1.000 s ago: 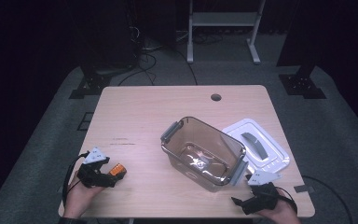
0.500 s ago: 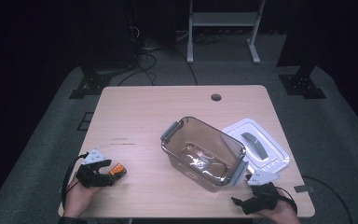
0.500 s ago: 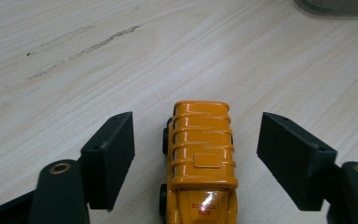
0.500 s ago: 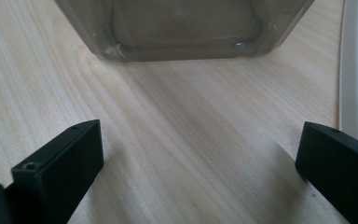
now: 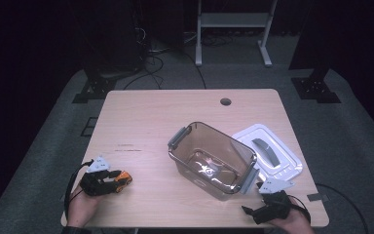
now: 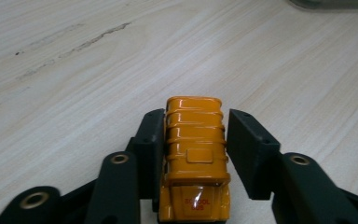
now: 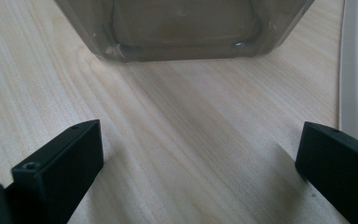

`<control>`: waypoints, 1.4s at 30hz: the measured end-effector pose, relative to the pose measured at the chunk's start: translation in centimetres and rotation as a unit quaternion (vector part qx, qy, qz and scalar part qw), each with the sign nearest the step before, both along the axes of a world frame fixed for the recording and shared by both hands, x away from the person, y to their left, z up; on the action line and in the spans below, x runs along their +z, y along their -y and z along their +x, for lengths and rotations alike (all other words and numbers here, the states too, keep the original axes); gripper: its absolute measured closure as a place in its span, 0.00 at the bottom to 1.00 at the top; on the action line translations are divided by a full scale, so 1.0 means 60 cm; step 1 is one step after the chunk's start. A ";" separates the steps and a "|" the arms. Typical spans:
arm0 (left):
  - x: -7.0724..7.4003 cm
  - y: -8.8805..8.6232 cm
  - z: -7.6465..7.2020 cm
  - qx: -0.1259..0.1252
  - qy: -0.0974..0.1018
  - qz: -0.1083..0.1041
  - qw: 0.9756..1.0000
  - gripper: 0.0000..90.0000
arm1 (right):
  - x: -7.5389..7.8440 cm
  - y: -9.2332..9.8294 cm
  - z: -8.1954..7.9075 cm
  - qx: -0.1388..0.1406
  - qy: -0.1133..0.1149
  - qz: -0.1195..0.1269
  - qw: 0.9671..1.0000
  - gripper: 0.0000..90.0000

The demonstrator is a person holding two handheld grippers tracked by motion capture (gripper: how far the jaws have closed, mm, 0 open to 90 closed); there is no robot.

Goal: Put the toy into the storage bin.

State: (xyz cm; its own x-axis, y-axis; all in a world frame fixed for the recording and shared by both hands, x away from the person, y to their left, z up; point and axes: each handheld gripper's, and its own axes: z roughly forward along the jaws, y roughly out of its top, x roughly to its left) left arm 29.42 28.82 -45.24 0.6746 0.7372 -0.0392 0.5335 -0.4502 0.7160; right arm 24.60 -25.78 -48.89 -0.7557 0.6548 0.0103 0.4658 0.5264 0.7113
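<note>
Near the table's point(image 5: 185, 112) front left corner, the left gripper point(image 6: 196, 140), its jaws just closed, clamps an orange toy school bus point(image 6: 196, 158) resting on the wood, while the right gripper point(image 7: 198, 168) rests wide open and empty before a clear plastic bin point(image 5: 212, 158).
</note>
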 end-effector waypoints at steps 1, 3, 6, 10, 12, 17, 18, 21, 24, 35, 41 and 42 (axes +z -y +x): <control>0.000 -0.001 0.000 0.001 -0.001 -0.002 1.000 0.65 | 0.000 0.000 0.000 0.000 0.000 0.000 1.000 0.00; -0.001 -0.002 0.000 0.002 0.000 -0.004 1.000 0.65 | 0.000 0.000 0.000 0.000 0.000 0.000 1.000 0.00; -0.003 0.000 0.000 0.001 -0.001 -0.002 1.000 0.65 | 0.000 0.000 0.000 0.000 0.000 0.000 1.000 0.00; -0.012 0.002 0.001 0.001 -0.008 0.013 1.000 0.63 | 0.000 0.000 0.000 0.000 0.000 0.000 1.000 0.00; -0.011 0.002 0.003 0.001 -0.011 0.013 1.000 0.64 | 0.000 0.000 0.000 0.000 0.000 0.000 1.000 0.00; -0.008 0.002 0.004 0.004 -0.018 0.011 1.000 0.65 | 0.000 0.000 0.001 0.000 0.000 0.000 1.000 0.00; -0.007 0.003 0.004 0.005 -0.019 0.007 1.000 0.65 | 0.000 0.000 0.001 0.000 0.001 0.000 1.000 0.00; -0.002 0.004 0.003 0.006 -0.014 0.004 1.000 0.65 | 0.000 0.000 0.001 0.000 0.000 0.000 1.000 0.00; 0.002 0.004 0.001 0.008 -0.011 0.000 1.000 0.65 | 0.000 0.000 0.001 0.000 0.000 0.000 1.000 0.00; 0.018 0.002 0.000 0.018 -0.007 -0.026 0.999 0.65 | 0.000 0.000 0.001 -0.001 0.000 0.000 1.000 0.00; 0.027 0.003 -0.003 0.021 -0.005 -0.033 0.999 0.65 | 0.000 0.000 0.001 0.000 0.001 0.000 1.000 0.00; 0.029 0.003 -0.003 0.021 -0.003 -0.035 0.999 0.65 | 0.000 0.000 0.001 0.000 0.001 0.000 1.000 0.00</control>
